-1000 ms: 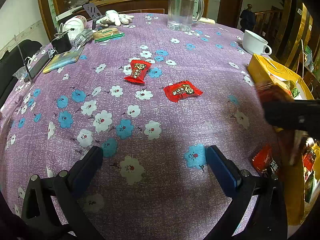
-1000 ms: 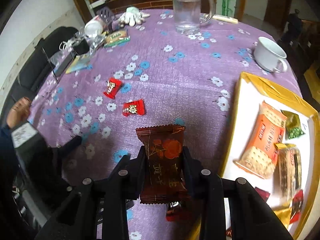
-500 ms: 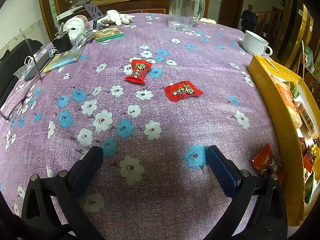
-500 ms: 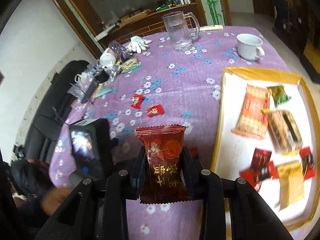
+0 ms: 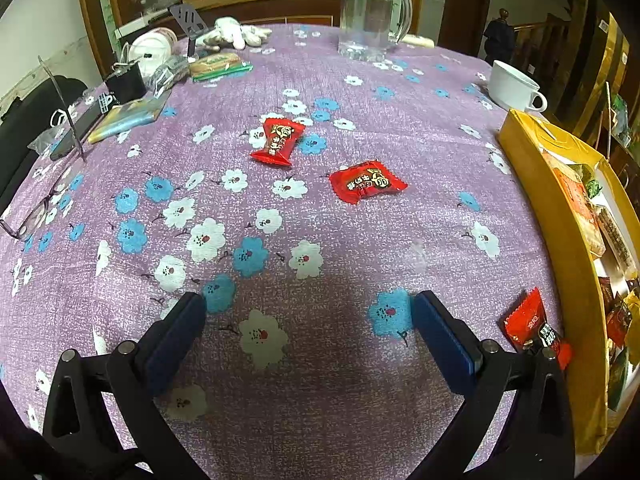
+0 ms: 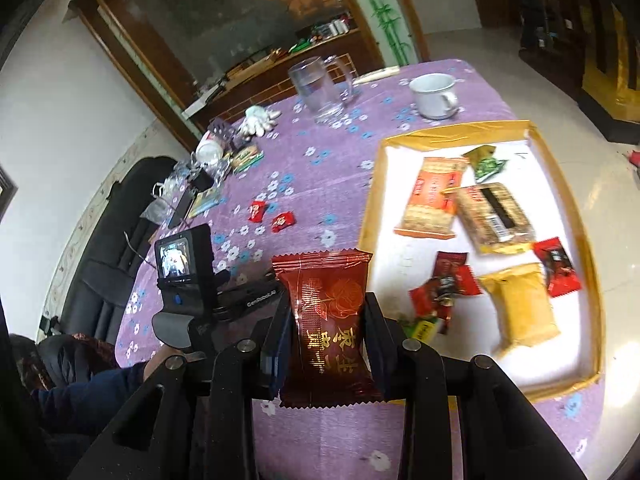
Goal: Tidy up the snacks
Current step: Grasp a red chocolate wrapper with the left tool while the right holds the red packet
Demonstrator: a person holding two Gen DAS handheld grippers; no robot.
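Note:
My right gripper (image 6: 326, 320) is shut on a dark red snack packet (image 6: 326, 312) and holds it high above the table, beside the left edge of the gold-rimmed tray (image 6: 370, 204). The tray holds several snack packets. My left gripper (image 5: 308, 320) is open and empty, low over the purple floral tablecloth. Two red candies lie ahead of it, one far (image 5: 276, 140) and one nearer right (image 5: 366, 182). They also show in the right wrist view (image 6: 258, 211) (image 6: 282, 221). Another red packet (image 5: 534, 326) lies against the tray's wall (image 5: 560, 216).
A glass water jug (image 5: 370, 16) and a white cup (image 5: 514, 86) stand at the far side. Clutter sits at the far left: a green packet (image 5: 218, 66), a white tub (image 5: 154, 46), gloves (image 5: 234, 34), glasses (image 5: 38, 212). The left hand-held device (image 6: 184, 276) shows in the right wrist view.
My right gripper has risen high with the dark red packet and left the left wrist view. The tray now lies spread out below it. My left gripper has stayed put.

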